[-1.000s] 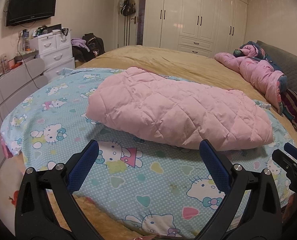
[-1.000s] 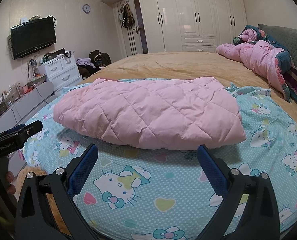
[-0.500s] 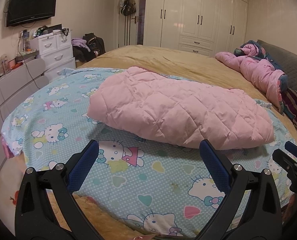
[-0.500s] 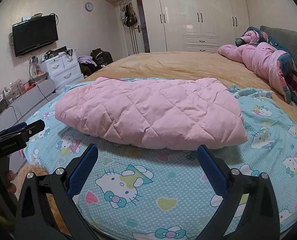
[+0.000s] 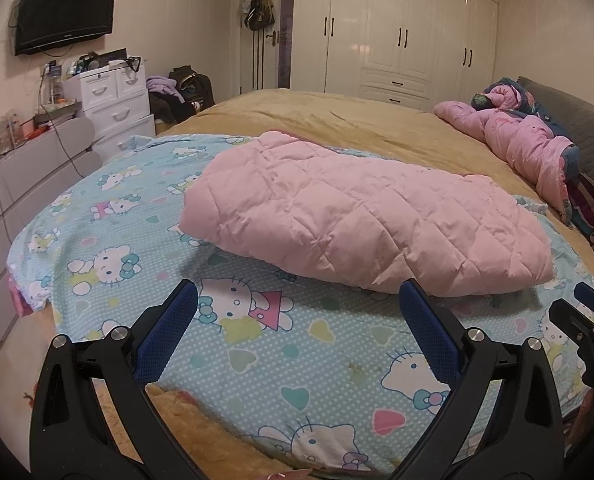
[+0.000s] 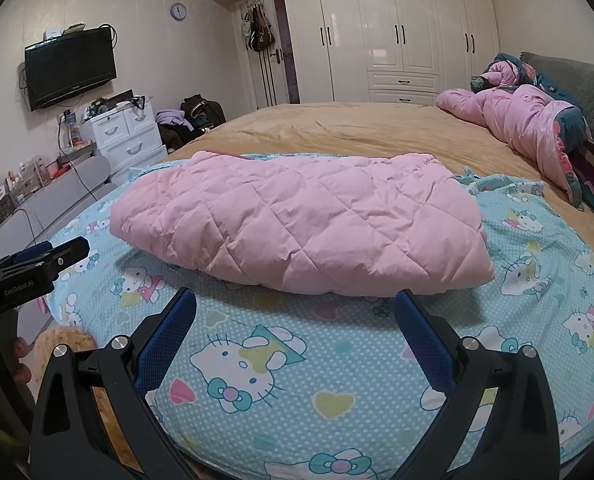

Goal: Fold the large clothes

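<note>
- Bedroom scene, and nearest the cameras a blue cartoon-cat sheet (image 5: 257,360) is spread over the foot of the bed (image 6: 357,128), its near edge rounding down over a tan fuzzy blanket (image 5: 201,416).
- Left gripper (image 5: 297,300) hovers above that sheet with its jaws spread wide, blue pads (image 5: 165,332) empty, nothing between them.
- Right gripper (image 6: 295,300) is the same story: jaws wide apart, blue pads (image 6: 421,340) bare, holding nothing, poised over a printed cat face.
- From the right wrist view the left tool's body sits at the left edge, and its side lettering reads "GenRobot.AI"; a bit of the person's hand (image 6: 19,360) shows under it.
- From the left wrist view the right tool pokes in at the right edge; only fragments of its lettering show, not readable.
- Just beyond both sets of fingers lies the pink quilted jacket (image 6: 301,224), folded into a puffy oblong, lying on the sheet and well clear of both claws.
- Further back, bare tan bedspread, then a crumpled pink duvet (image 6: 517,116) piled against the grey headboard (image 6: 569,76) on the right.
- Off to the left, white drawers (image 5: 113,100) with clutter on top and a dark wall-mounted TV (image 6: 71,66); its brand mark is too small to read.
- Far wall: white wardrobe doors (image 5: 401,32), bags hanging by the door, a round clock (image 6: 178,11) up high.
</note>
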`<state>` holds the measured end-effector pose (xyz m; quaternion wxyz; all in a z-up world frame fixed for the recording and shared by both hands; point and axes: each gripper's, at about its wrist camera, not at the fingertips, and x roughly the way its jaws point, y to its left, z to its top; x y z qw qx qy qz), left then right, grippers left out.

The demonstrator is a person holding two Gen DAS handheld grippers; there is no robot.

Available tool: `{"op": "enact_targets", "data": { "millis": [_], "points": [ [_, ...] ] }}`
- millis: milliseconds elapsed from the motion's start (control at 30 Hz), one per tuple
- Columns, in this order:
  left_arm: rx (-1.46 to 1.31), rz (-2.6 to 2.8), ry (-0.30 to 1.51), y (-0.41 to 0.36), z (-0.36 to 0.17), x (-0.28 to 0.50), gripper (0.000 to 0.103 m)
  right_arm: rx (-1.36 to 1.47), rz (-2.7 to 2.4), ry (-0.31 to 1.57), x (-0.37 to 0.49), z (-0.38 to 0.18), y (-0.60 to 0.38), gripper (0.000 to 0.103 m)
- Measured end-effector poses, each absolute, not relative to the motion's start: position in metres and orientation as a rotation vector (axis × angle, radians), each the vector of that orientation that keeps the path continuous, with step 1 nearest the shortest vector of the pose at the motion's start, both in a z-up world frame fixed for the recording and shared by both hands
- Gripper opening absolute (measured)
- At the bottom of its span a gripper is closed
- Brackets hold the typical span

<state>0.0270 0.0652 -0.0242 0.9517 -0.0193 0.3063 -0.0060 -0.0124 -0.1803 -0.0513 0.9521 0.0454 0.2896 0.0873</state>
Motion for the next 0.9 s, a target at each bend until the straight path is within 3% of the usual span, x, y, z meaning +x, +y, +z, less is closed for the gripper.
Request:
{"op": "enact_targets", "data": {
  "millis": [567, 767, 900],
  "points": [
    [-0.057, 0.036, 0.69, 0.116, -0.049, 0.043, 0.094, 0.129, 0.005, 0.65, -0.019, -0.078, -0.208, 0.099],
    [-0.101, 0.197, 0.724, 0.18, -0.06, 0.087, 0.094, 0.219, -0.379, 0.687, -0.058, -0.104, -0.315, 0.099],
    [-0.133, 0.38, 0.746, 0.271, -0.065, 0.14, 0.094, 0.428, -0.853, 0.747, -0.134, -0.146, -0.455, 0.099]
  ]
}}
